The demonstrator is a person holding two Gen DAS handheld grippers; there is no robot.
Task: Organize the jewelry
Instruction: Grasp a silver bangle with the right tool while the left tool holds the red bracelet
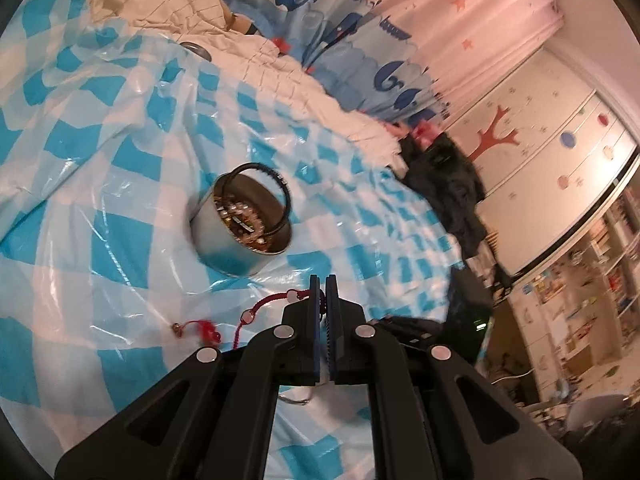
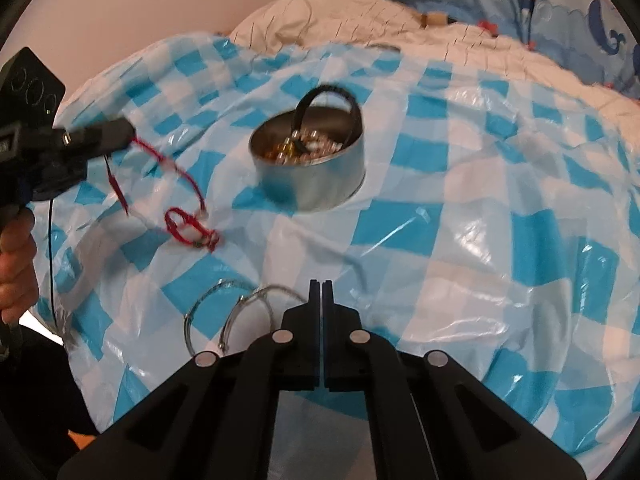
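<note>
My biggest worry is the red cord bracelet (image 2: 188,208) hanging from my left claw (image 1: 324,280): the jaws are clamped on only 1 short stretch of cord, and the rest trails down in loops onto the blue-and-white checked plastic sheet (image 2: 460,240) spread over the bed. If I carry it toward the tin, the dangling knots could drag, snag on a crease in the sheet, or catch the tin's rim and tip it, because the soft bedding under it gives no firm footing.

Next, my right claw (image 2: 321,282) has its jaws pressed together with nothing visibly between them. The 2 thin silver bangles (image 2: 236,312) lie just beside its tip, to the left, so I judge the pinch missed; thin wire flat on slick plastic slides away easily.

The round metal tin (image 2: 310,168) sits upright near the middle of the sheet. Inside is a heap of beaded pieces, pearl and amber coloured, and 1 black bangle (image 2: 328,100) stands on edge, poking above the rim. A careless drop could knock that bangle out.
</note>
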